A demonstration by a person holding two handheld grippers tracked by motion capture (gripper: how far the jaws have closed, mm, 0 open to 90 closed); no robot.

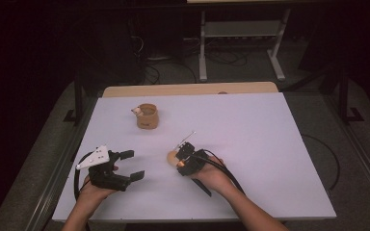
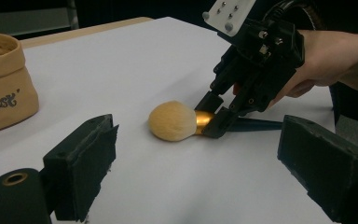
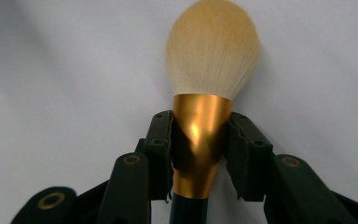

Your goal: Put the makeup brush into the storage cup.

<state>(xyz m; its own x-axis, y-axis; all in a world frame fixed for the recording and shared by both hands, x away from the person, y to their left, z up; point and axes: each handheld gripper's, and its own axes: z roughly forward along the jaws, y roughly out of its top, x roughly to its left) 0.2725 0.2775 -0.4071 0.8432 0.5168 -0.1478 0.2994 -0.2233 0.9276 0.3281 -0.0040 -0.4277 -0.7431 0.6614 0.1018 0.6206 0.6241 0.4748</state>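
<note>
R tongs point(image 3: 198, 140): clamped on brush point(image 3: 200, 112) at gold ferrule.
Brush: lay on bench point(image 1: 270, 144) ctr; axis w/ tongs, bristles to 10 o'clock.
L tongs point(image 1: 131, 165): apart, empty, farther, at 8 o'clock.

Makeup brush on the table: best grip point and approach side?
Grip the makeup brush on its gold ferrule, jaws closing across it from above, handle trailing behind. It lies flat; the ferrule is rigid, the bristles soft and bulbous. The right gripper already clamps there.
</note>
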